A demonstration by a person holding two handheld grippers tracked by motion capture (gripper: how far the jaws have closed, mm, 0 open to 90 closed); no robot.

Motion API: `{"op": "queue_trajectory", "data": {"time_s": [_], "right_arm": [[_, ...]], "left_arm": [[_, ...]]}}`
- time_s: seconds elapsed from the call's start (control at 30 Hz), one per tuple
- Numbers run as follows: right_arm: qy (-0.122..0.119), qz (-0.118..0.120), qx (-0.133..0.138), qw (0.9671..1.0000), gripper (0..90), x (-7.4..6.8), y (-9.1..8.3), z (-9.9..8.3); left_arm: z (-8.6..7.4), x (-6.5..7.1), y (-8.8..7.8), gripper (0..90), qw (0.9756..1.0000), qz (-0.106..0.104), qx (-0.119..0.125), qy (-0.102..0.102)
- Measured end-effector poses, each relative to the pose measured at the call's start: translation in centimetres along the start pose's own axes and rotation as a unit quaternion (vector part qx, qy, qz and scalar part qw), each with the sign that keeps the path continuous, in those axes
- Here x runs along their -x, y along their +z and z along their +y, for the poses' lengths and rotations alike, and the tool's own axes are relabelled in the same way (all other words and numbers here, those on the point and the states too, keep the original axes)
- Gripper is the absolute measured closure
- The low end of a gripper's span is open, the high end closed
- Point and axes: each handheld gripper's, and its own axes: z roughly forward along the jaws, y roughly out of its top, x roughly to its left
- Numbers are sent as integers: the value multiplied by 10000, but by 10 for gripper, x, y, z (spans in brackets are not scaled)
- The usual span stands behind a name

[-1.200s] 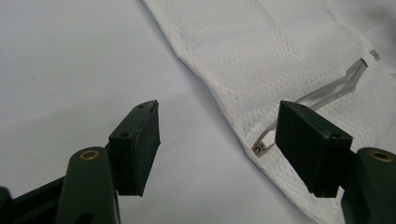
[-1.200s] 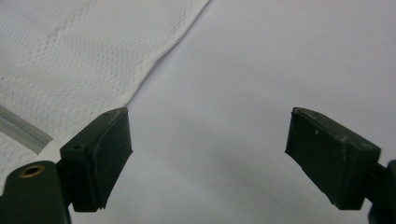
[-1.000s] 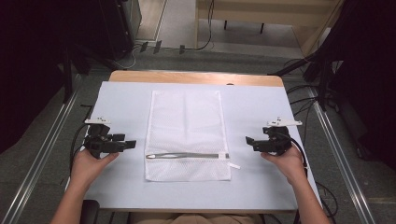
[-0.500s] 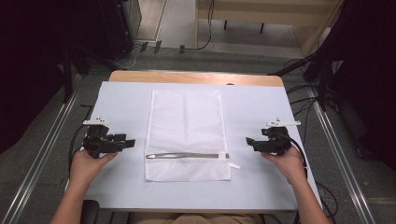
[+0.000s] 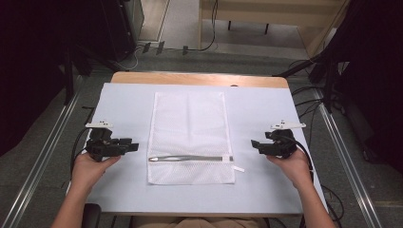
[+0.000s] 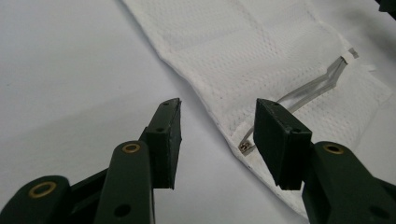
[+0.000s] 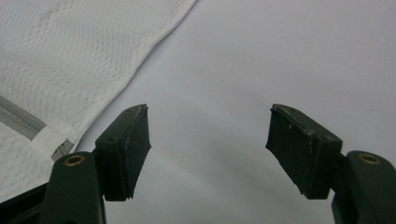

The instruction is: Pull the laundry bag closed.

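Note:
A white mesh laundry bag [image 5: 190, 118] lies flat in the middle of the table, its grey zipper [image 5: 190, 158] running across near the front end. My left gripper [image 5: 134, 146] rests left of the bag and points at it. In the left gripper view its jaws [image 6: 217, 135] stand apart over the bag's edge [image 6: 261, 51], near the zipper pull [image 6: 245, 147]. My right gripper [image 5: 254, 144] sits right of the bag, pointing left. Its jaws [image 7: 210, 144] gape over bare cover beside the bag's corner [image 7: 70, 51]. Both pairs of jaws have just been closing, with nothing between them.
A pale sheet [image 5: 266, 109] covers the table, and a strip of wood [image 5: 199, 78] shows at the far edge. Metal rails [image 5: 43, 156] run along both sides. Cables [image 5: 157, 47] and dark equipment lie on the floor beyond.
Both hands and the bag keep their places. The left gripper's jaws look slightly narrower than before.

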Motion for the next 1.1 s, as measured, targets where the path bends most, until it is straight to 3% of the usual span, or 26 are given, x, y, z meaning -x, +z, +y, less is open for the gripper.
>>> {"op": "queue_trajectory", "data": {"time_s": [0.27,0.67,0.8,0.97,1.1], "right_arm": [[28,63,-52,10000,339,1,0,0],[-68,136,-125,9998,386,-4,-1,1],[-164,240,-201,9994,412,-9,-2,3],[-604,338,-223,9974,469,-20,-4,6],[-766,509,-110,9957,495,-28,-5,8]], "left_arm": [[0,-2,0,482,9998,172,-43,-68],[-3,-2,2,445,9999,126,-53,-75],[-3,-2,3,441,9999,96,-84,-58],[-3,-2,1,441,10000,76,-52,-40],[-2,-2,1,436,9999,77,-45,-88]]}}
